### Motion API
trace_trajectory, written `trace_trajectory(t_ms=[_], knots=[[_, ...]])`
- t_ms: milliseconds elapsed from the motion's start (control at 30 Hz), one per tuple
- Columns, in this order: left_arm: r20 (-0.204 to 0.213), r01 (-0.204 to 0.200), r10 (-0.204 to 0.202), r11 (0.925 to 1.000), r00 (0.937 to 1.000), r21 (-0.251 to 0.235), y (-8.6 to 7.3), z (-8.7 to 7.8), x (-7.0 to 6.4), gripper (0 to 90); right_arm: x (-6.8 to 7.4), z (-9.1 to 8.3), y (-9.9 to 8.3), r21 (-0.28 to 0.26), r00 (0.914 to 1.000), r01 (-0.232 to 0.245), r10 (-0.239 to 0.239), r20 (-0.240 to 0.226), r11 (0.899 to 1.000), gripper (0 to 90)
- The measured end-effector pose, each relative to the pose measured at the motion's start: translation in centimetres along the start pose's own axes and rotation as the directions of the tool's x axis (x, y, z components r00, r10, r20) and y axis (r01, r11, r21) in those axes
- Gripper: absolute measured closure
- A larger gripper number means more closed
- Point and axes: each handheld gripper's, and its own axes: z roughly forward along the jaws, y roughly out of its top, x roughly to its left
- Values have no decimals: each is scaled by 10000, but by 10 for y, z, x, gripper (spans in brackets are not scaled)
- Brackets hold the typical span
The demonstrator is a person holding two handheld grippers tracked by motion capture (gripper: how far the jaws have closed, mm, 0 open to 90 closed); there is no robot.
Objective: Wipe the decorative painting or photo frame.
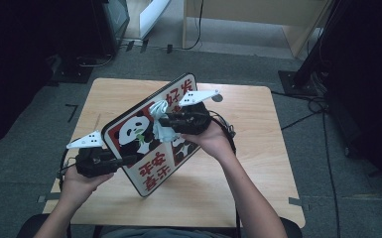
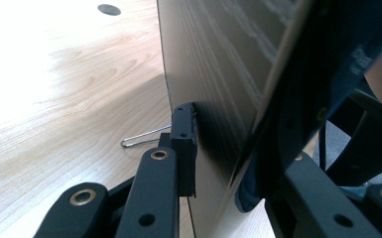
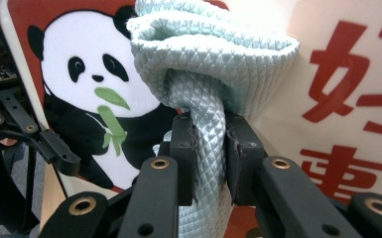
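Left gripper (image 1: 121, 159) fingers pinch flat panda board (image 1: 151, 139) edge; right gripper (image 3: 209, 148) fingers pinch quilted pale-blue cloth (image 3: 203, 64).

Dim room, bright tabletop, soft close-ups

In the high view the table (image 1: 258, 163) is lit from above while the surrounding floor and corners are lost in near-black; the picture is slightly grainy. In the left gripper view the wood is washed out by glare at upper left, and a dark shadow is cast beside the board (image 2: 218, 74). The cloth (image 3: 203, 64) is rendered sharply, the edges softly blurred
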Motion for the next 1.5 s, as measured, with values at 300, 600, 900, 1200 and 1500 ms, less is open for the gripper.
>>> trace_trajectory(t_ms=[300,600,900,1200,1500], knots=[[25,-29,29,10000,10000,3,0,0,1,739,-2,1,-9,167,9999,-153,152,56,9997,765],[30,-57,57,10000,10000,-30,-1,0,0,736,-3,3,-19,343,9996,-252,249,109,9991,764],[68,-26,26,10000,10000,-27,-1,0,0,735,-2,6,-28,455,9994,-331,325,148,9984,765],[174,10,-10,10000,9998,-22,-1,1,1,729,-2,8,-39,574,9992,-395,389,127,9976,763],[201,14,-13,10000,9998,-28,0,1,1,727,-3,12,-55,882,9989,-439,425,175,9951,763]])
